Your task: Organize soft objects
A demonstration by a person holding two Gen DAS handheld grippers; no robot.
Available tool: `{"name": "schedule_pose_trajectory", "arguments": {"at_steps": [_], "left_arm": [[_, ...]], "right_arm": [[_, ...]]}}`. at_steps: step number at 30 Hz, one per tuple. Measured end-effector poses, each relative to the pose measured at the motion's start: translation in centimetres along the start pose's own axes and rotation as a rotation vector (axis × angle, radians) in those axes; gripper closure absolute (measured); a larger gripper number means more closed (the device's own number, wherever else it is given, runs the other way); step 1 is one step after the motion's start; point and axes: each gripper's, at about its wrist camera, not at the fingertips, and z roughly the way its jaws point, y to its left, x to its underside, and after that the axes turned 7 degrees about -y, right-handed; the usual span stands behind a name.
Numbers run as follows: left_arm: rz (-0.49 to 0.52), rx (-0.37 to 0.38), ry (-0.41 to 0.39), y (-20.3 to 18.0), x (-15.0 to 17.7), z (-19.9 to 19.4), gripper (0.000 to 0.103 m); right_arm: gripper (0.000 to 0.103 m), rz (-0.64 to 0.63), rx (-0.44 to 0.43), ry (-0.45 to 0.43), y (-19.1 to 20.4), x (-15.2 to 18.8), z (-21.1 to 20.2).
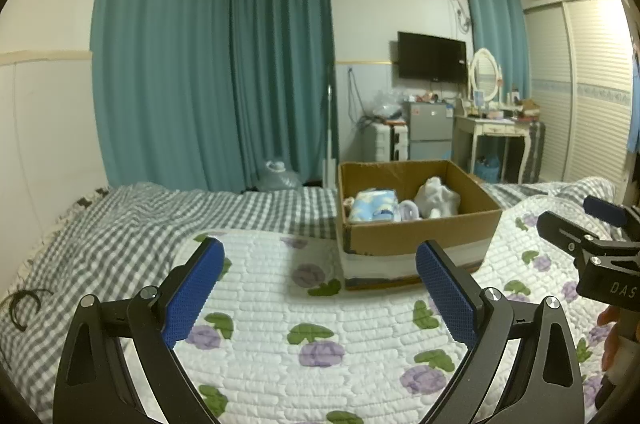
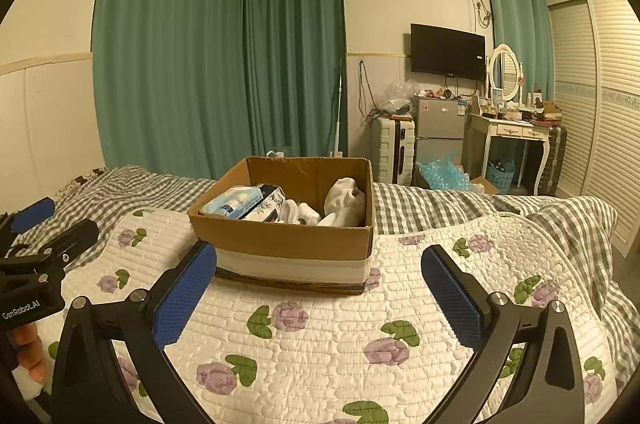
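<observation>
A cardboard box [image 1: 424,232] [image 2: 280,236] stands on the white floral quilt [image 1: 312,304] [image 2: 328,324]. Inside lie a light blue folded cloth [image 1: 372,210] [image 2: 232,202], a patterned pack [image 2: 268,204] and white socks [image 1: 436,200] [image 2: 344,200]. My left gripper [image 1: 320,264] is open and empty, above the quilt short of the box. My right gripper [image 2: 320,268] is open and empty, also just short of the box. Each gripper shows at the edge of the other's view: the right one [image 1: 592,232] and the left one [image 2: 44,224].
The quilt lies on a grey checked bedsheet [image 1: 120,224] [image 2: 460,200]. Teal curtains [image 1: 208,64] hang behind the bed. A small fridge [image 2: 440,128], suitcase [image 2: 394,148], dressing table [image 2: 516,136] and wardrobe [image 2: 600,104] stand at the far right.
</observation>
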Motion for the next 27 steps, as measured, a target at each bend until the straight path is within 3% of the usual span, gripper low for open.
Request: {"name": "schedule_pose_trajectory", "arguments": {"at_steps": [27], "left_arm": [[0.001, -0.004, 0.001, 0.0, 0.0, -0.08, 0.005]], "right_arm": [[0.0, 0.0, 0.0, 0.005, 0.08, 0.32, 0.05]]}}
